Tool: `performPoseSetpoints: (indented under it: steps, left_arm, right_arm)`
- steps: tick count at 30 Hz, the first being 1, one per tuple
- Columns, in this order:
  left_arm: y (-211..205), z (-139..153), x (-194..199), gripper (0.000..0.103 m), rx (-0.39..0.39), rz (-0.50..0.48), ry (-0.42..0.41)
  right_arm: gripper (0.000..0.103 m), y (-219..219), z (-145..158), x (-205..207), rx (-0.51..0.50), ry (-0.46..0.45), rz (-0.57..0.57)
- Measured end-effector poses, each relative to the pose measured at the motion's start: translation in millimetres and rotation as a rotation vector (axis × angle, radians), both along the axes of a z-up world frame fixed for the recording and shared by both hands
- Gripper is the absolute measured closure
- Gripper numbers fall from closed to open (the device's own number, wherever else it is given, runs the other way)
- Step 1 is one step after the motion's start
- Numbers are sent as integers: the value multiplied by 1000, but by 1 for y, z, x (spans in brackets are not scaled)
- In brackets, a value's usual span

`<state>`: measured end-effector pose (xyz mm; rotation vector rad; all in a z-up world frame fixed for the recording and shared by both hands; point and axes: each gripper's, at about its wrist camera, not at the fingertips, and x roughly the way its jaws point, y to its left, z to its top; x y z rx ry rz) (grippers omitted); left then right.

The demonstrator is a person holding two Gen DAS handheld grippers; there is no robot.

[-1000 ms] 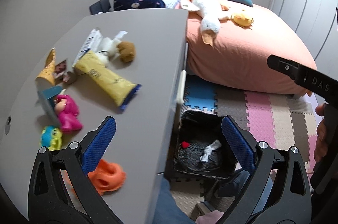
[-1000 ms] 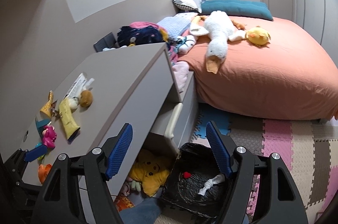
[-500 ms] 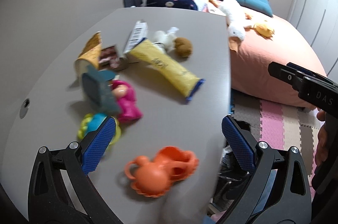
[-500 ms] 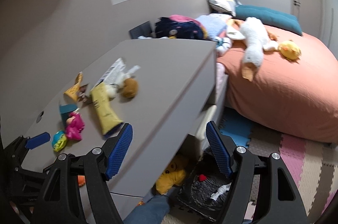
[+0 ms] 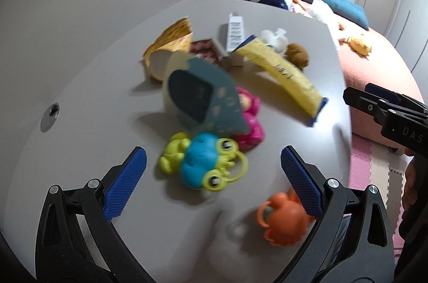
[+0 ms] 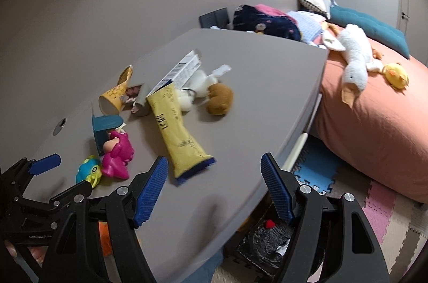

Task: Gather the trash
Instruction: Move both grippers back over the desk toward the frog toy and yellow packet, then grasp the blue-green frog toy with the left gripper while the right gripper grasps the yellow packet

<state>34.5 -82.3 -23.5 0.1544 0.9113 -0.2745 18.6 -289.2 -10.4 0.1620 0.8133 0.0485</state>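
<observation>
On the grey dresser top [image 5: 93, 85] lie a long yellow wrapper [image 5: 283, 74] [image 6: 178, 133], a crushed yellow paper cup [image 5: 168, 47] [image 6: 116, 93], a white carton [image 5: 235, 33] [image 6: 182, 72], a small torn packet [image 5: 203, 47] and a dark teal carton [image 5: 203, 98] [image 6: 103, 129]. My left gripper [image 5: 214, 170] is open and empty, low over the toys at the near end. My right gripper [image 6: 214, 186] is open and empty above the dresser's front edge, near the wrapper's blue end. A black-lined trash bin [image 6: 267, 237] stands on the floor below.
Toys share the top: a blue-green frog [image 5: 206, 162], a pink doll [image 5: 248, 117], an orange crab [image 5: 283, 221], a brown plush [image 6: 219, 98] and a white plush [image 6: 198, 82]. A bed [image 6: 374, 106] with plush animals stands to the right over foam floor mats [image 6: 388, 210].
Both grippers have swung left from the bin on the floor to over the dresser top. The left one has come closer to the toys and the teal carton. Both stay open.
</observation>
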Motion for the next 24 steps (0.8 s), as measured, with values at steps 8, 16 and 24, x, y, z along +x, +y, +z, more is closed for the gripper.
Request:
performPoseSetpoints:
  steps: [8,16,24]
  left_arm:
    - [22,-21,17,6,-32,24,50]
    - [31,-34,27,19,-54,23,81]
    - [37,-35,28,20,-47,52,67]
  right_arm:
    - [30,27,-14,36,-28,44,53]
    - [33,37,-28,63,-60,75,72]
    - [67,50,-36,74,-79,93,125]
